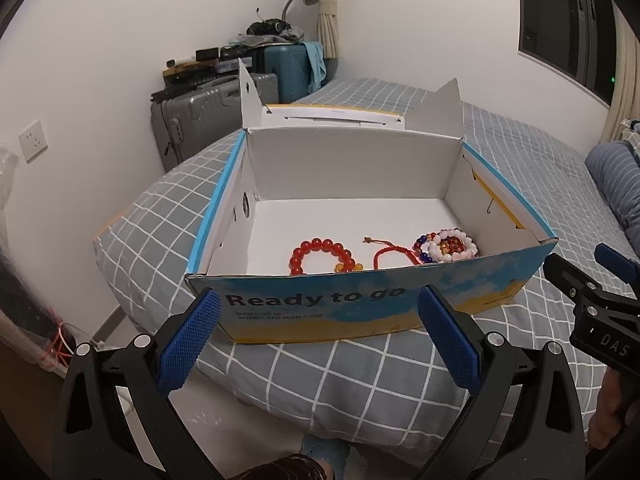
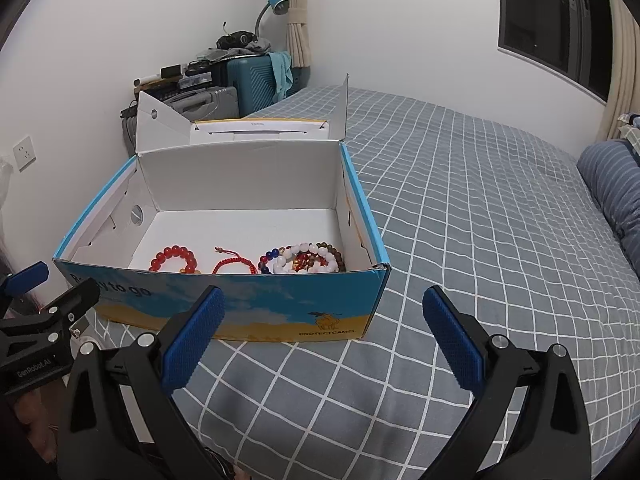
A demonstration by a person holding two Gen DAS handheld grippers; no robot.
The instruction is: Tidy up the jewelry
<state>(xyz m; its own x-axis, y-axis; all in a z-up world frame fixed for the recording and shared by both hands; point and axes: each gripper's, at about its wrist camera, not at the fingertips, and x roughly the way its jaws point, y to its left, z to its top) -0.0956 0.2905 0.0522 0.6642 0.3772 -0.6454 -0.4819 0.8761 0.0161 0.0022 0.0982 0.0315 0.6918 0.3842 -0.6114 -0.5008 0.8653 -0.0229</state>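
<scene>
Jewelry's all in the open box near the bed's foot edge: red bead bracelet, red cord bracelet, and a stacked bead pile in its right front corner. Left tongs and right tongs are both spread apart, holding nothing. Could be sorted already or about to be. The front wall blocks a low reach.

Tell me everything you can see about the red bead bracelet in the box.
The red bead bracelet is a ring of glossy, translucent round red beads, glass or stone by the look, with a few amber-orange ones at its near right. It lies flat on the white floor of the open cardboard box, leftmost of the jewelry, close behind the front wall, apart from the red cord bracelet. Nothing grips it.
</scene>
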